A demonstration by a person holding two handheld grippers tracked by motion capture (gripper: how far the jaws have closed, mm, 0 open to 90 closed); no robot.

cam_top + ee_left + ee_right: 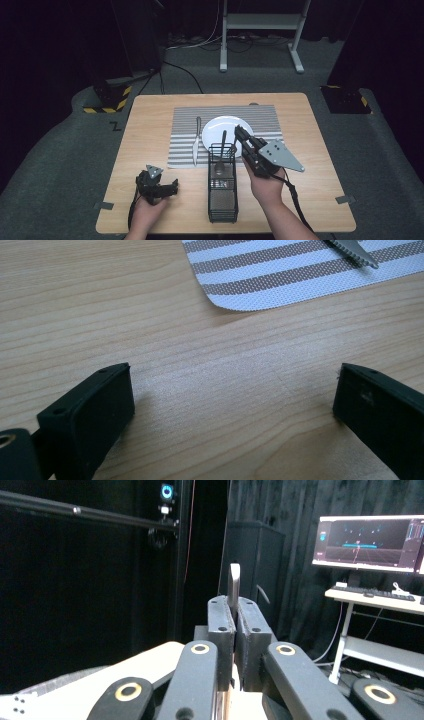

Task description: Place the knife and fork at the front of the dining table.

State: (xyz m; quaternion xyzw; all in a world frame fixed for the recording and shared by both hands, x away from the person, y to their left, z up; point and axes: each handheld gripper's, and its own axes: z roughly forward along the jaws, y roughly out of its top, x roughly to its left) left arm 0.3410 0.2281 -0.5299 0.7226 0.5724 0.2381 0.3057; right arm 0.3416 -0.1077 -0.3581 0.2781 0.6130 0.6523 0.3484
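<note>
While the right tongs (239, 134) are clamping a piece of cutlery (233, 586) by its flat metal handle, the person is lifting it out of the black wire caddy (222, 197) that is standing on the desk (150, 125) just in front of the striped placemat (182, 150). In the right gripper view the jaws are pressing together on that handle, which is poking up between them. The step in hand looks like table setting: a knife (196, 142) is already lying on the placemat left of the white plate (215, 129), and a second utensil (221, 152) is sticking up from the caddy. Next, the held piece probably needs carrying clear of the caddy rim and laying down flat on the placemat beside the plate, likely on its open right side.

The left tongs (172, 186) are resting low over bare wood near the desk's front left, jaws spread wide and gripping nothing; the placemat corner (235, 300) and the serrated knife tip (357, 252) are lying beyond them.

Whether the gripped piece is a fork or a spoon is hard to judge, since its working end is hidden behind the tongs and the caddy wires.
</note>
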